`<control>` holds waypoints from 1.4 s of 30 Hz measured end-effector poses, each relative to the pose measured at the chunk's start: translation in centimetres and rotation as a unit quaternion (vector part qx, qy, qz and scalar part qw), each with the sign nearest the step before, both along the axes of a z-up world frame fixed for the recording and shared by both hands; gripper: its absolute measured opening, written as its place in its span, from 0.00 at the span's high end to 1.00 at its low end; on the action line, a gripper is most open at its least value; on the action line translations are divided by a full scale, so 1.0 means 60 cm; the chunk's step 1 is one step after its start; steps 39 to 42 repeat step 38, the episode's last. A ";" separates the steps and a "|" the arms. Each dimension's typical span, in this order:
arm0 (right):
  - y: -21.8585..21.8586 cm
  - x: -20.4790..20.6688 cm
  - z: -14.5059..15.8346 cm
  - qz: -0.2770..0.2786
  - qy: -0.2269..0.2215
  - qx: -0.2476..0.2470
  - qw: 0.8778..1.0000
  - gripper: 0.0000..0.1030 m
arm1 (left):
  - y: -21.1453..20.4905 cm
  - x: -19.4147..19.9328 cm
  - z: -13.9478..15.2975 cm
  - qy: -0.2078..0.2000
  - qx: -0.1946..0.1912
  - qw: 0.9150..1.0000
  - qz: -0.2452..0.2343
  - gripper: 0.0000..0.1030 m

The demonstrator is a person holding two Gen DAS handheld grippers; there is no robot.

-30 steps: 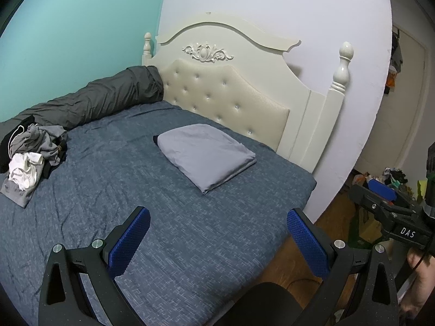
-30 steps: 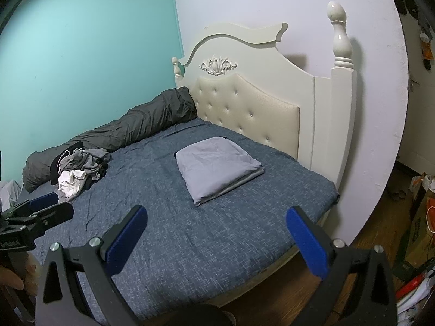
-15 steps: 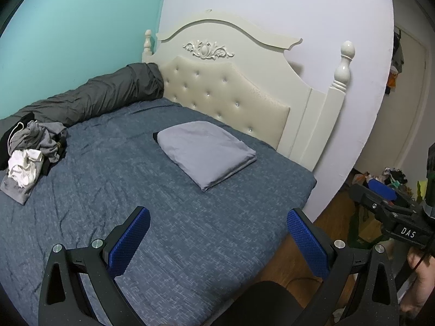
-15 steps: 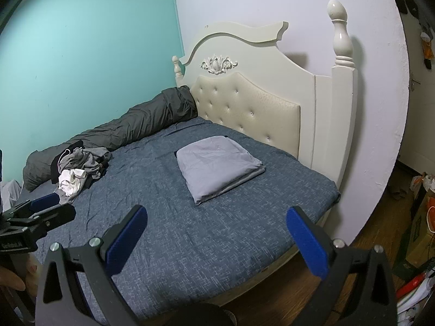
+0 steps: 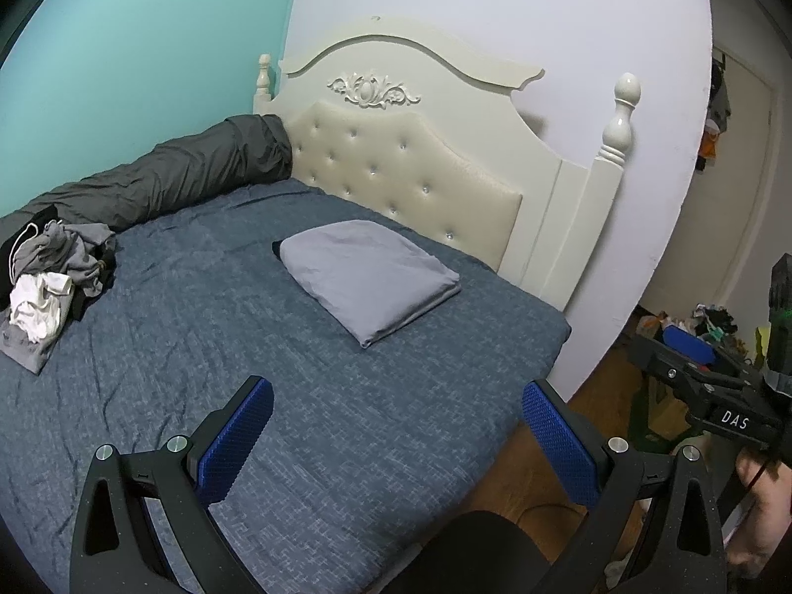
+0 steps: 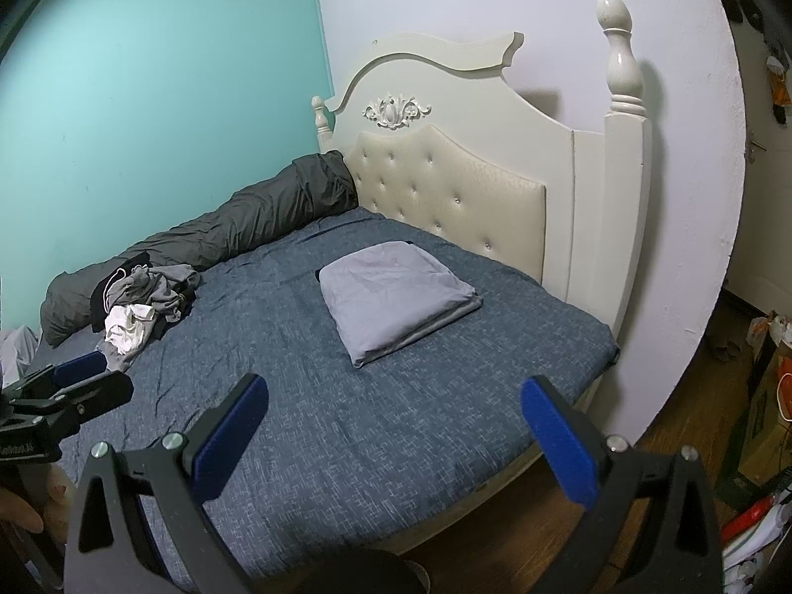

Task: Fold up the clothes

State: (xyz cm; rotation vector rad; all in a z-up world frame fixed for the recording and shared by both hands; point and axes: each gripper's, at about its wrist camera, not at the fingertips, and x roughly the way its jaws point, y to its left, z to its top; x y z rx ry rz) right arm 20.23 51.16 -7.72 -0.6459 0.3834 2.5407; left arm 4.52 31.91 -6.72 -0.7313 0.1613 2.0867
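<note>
Your bed (image 5: 396, 445), blue-grey sheet.
On it you have a folded grey cloth (image 5: 369, 279), a crumpled clothes pile (image 5: 52, 279), and a dark rolled duvet (image 5: 183, 173).

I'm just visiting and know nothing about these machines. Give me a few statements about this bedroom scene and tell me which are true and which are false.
1. Both claws, the left claw and the right claw, are open and hold nothing. True.
2. A folded grey garment lies on the bed near the headboard. True.
3. The pile of unfolded clothes sits on the floor. False: it lies on the bed, near the rolled dark grey bedding.
4. The left claw is touching the pile. False: it is apart from it, at the near side of the bed.
5. The wall behind the dark grey bedding is turquoise. True.
</note>
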 end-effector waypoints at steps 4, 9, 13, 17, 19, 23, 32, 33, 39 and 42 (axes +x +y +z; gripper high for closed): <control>0.000 0.001 0.001 -0.001 0.001 0.000 1.000 0.00 | -0.001 0.001 0.003 0.001 0.002 1.000 0.000 0.00; 0.000 0.002 0.002 -0.001 0.001 0.000 1.000 0.00 | -0.002 0.001 0.003 0.000 0.004 1.000 0.000 0.00; 0.001 0.001 0.002 -0.002 0.001 -0.001 1.000 0.00 | -0.002 -0.001 0.003 -0.001 0.006 1.000 0.000 0.01; 0.004 0.000 0.000 -0.002 0.000 -0.004 1.000 0.00 | -0.002 0.000 0.003 0.000 0.005 1.000 0.001 0.01; 0.003 0.000 -0.001 -0.002 -0.001 -0.005 1.000 0.00 | -0.002 0.000 0.004 0.000 0.004 1.000 -0.001 0.00; 0.003 0.000 -0.002 -0.002 -0.001 -0.006 1.000 0.00 | -0.002 -0.005 0.003 -0.006 0.003 1.000 0.007 0.00; 0.001 0.000 -0.006 -0.002 -0.004 -0.009 1.000 0.00 | -0.005 -0.008 -0.002 -0.012 0.003 1.000 0.008 0.00; 0.001 0.000 -0.006 -0.002 -0.004 -0.009 1.000 0.00 | -0.005 -0.006 -0.001 -0.012 0.003 1.000 0.008 0.00; 0.004 -0.001 -0.008 -0.003 -0.005 -0.010 1.000 0.00 | -0.003 -0.002 -0.001 -0.009 0.001 1.000 0.004 0.00; 0.004 -0.001 -0.008 -0.003 -0.005 -0.010 1.000 0.00 | -0.003 -0.002 -0.001 -0.009 0.001 1.000 0.004 0.00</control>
